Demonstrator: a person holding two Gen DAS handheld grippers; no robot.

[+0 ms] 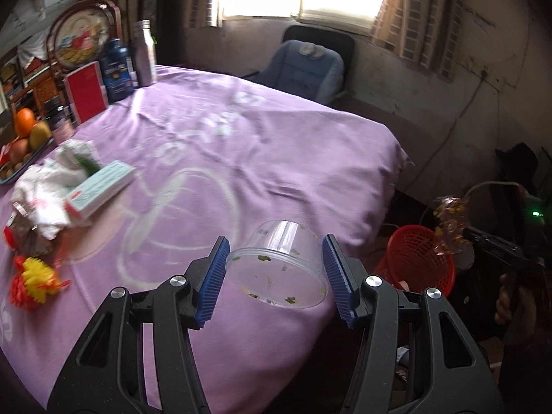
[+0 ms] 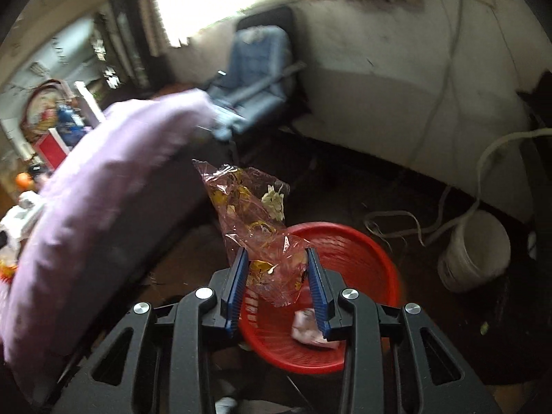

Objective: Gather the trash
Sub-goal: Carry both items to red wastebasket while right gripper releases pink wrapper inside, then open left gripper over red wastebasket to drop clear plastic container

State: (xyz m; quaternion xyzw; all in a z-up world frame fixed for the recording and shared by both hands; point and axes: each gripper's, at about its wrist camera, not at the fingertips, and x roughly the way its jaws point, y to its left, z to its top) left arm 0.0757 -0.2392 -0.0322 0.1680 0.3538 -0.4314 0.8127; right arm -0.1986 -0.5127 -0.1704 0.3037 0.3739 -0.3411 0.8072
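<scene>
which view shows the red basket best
The right wrist view: the red basket sits just beyond the right gripper, its inside and crumpled trash visible. The left wrist view shows only its side past the table edge.

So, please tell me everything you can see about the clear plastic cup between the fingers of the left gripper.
The clear plastic cup is a round, transparent container with no lid. Small greenish food bits stick to its inside. It is tilted, its wide open mouth facing the camera, and sits between the blue pads of the left gripper, above the purple tablecloth near the table's edge. Whether the pads press on it is unclear.
</scene>
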